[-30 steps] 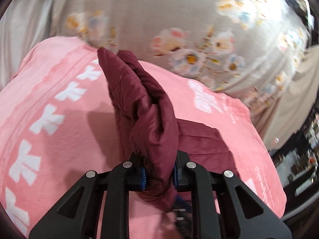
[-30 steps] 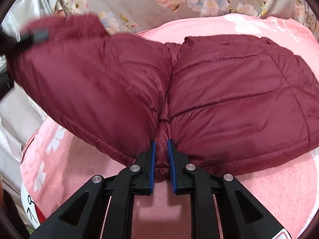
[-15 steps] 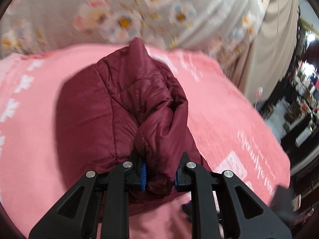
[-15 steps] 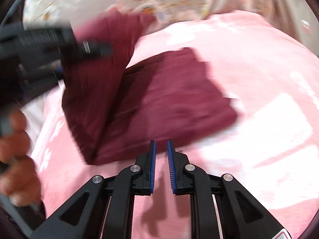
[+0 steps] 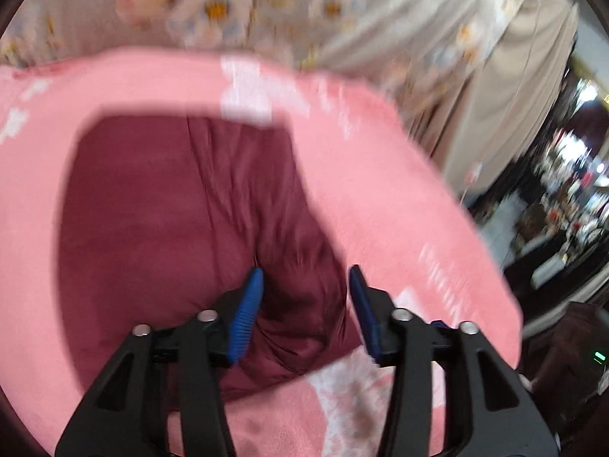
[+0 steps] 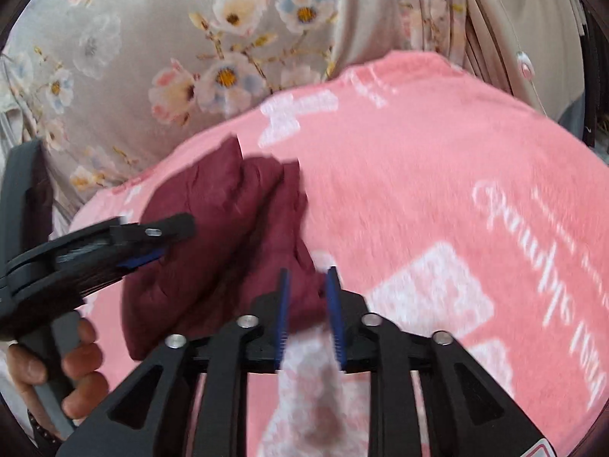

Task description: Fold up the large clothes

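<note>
A maroon puffer jacket (image 5: 171, 209) lies folded in a thick bundle on the pink blanket (image 5: 380, 198). My left gripper (image 5: 306, 268) hangs over its near right corner. Its jaws are opening, and the cloth sits between the blue pads (image 5: 247, 316) without being pressed. In the right wrist view the jacket (image 6: 228, 221) lies left of centre, and the left gripper (image 6: 171, 242), held by a hand (image 6: 76, 361), reaches onto it from the left. My right gripper (image 6: 308, 270) is at the jacket's near corner. Its jaws are opening too, with a bit of maroon cloth showing in the gap, not gripped.
The pink blanket (image 6: 437, 190) carries white prints and lettering and spreads wide to the right of the jacket. A grey floral sheet (image 6: 190, 57) rises behind it. A beige curtain (image 5: 514, 95) and a dark cluttered room (image 5: 563, 209) lie beyond the blanket's right edge.
The left gripper swung the jacket's flap over, laid it on the bundle and let go. The right gripper released its fold earlier, hung shut and empty, and now stands partly open near the jacket's corner.
</note>
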### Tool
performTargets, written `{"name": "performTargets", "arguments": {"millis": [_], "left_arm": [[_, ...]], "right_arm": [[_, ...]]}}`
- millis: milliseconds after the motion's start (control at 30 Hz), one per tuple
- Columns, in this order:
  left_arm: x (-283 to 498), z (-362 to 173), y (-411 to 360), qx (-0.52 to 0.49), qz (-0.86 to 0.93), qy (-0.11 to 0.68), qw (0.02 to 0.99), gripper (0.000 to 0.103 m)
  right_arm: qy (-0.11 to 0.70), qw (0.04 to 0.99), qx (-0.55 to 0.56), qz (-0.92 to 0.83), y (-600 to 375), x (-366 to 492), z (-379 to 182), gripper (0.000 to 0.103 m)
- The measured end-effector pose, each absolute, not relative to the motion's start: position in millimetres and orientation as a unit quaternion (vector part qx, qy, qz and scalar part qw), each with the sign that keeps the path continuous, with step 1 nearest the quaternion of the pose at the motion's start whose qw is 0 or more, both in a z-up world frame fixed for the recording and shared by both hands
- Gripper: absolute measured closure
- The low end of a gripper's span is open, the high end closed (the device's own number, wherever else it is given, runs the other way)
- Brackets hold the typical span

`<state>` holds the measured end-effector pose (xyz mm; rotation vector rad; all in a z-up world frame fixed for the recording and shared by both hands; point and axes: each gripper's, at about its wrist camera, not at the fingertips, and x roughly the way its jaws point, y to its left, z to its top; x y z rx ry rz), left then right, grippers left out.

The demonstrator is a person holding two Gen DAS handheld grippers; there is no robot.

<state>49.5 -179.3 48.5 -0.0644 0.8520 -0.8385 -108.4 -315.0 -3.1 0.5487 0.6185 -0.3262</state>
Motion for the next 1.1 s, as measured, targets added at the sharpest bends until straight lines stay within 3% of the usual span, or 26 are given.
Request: {"name": "performTargets", "arguments": {"millis": [100, 167, 200, 333, 600, 667, 700, 733, 933, 1100], "left_arm": [[66, 94, -145, -0.061, -0.364, 0.342, 0.864, 0.03], [89, 113, -129, -0.064, -0.317, 0.321, 0.89, 0.029], [104, 118, -122, -0.067, -0.29, 0.319, 0.9, 0.029], [165, 116, -109, -0.081, -0.218, 0.352, 0.907, 0.029], [227, 70, -134, -0.005, -0.155, 0.406, 0.901, 0.029], [232, 52, -142, 0.006, -0.15, 0.421, 0.895, 0.029], [236, 42, -148, 0.007, -0.152, 0.428, 0.891, 0.029], [239, 32, -154, 0.007, -0.154, 0.437, 0.886, 0.029], [243, -11, -188, 0.013, -0.174, 0.462, 0.869, 0.028], [237, -26, -208, 0.035, -0.167, 0.444, 0.879, 0.019]], "right_arm": [[0.271, 0.909, 0.289, -0.129, -327, -87, 27, 0.065], [0.258, 0.911, 0.304, -0.108, -330, -68, 45, 0.054], [0.25, 0.911, 0.313, -0.098, -332, -53, 55, 0.044], [0.236, 0.902, 0.345, -0.104, -338, 12, 80, 0.031], [0.346, 0.861, 0.337, -0.155, -344, 120, 31, 0.031], [0.373, 0.855, 0.328, -0.152, -343, 129, 10, 0.05], [0.384, 0.854, 0.316, -0.15, -342, 131, 1, 0.086], [0.392, 0.856, 0.302, -0.153, -342, 132, -5, 0.096], [0.372, 0.873, 0.221, -0.225, -354, 112, -23, 0.099], [0.382, 0.869, 0.203, -0.241, -364, 111, -47, 0.099]]}}
